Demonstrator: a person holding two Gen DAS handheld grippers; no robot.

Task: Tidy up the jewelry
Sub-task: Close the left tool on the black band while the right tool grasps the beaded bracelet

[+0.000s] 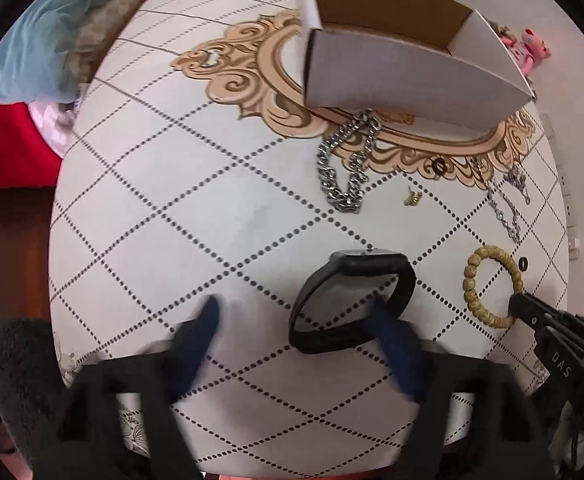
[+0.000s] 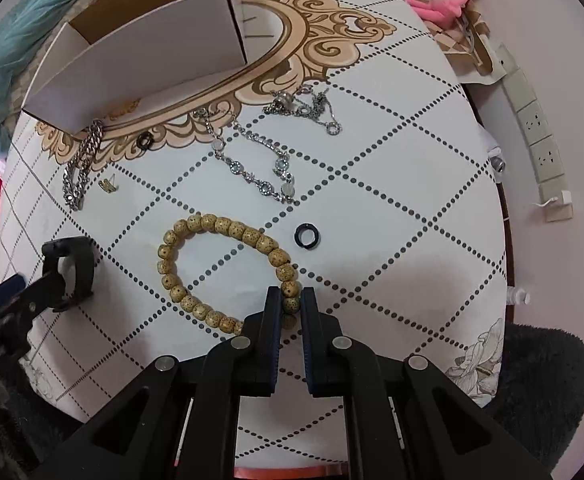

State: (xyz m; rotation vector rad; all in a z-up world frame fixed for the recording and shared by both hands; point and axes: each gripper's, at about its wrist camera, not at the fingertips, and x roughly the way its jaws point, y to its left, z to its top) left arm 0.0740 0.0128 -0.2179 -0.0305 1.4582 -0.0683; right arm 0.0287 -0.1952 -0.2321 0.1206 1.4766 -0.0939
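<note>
2 tools work close to the lens here. Nearest in the right wrist view, the right tool has its jaws nearly closed, pinching 1 bead of the beaded bracelet, whose loop otherwise lies flat on the worktop. A good lift, I judge, goes straight up and slowly, so the loop hangs free and does not drag the black ring lying just beside it.

In the left wrist view the left tool is about half open, its blue fingers blurred, 1 finger outside the black watch and the other over its strap loop; no pinch shows yet. It should settle squarely across the strap before it clamps.

Farther off lie the chunky silver chain, a small gold earring, a thin crystal chain, a second thin chain and another dark ring. Beyond them stands the open cardboard box, the likely place for each piece; carry high enough to clear its front wall
</note>
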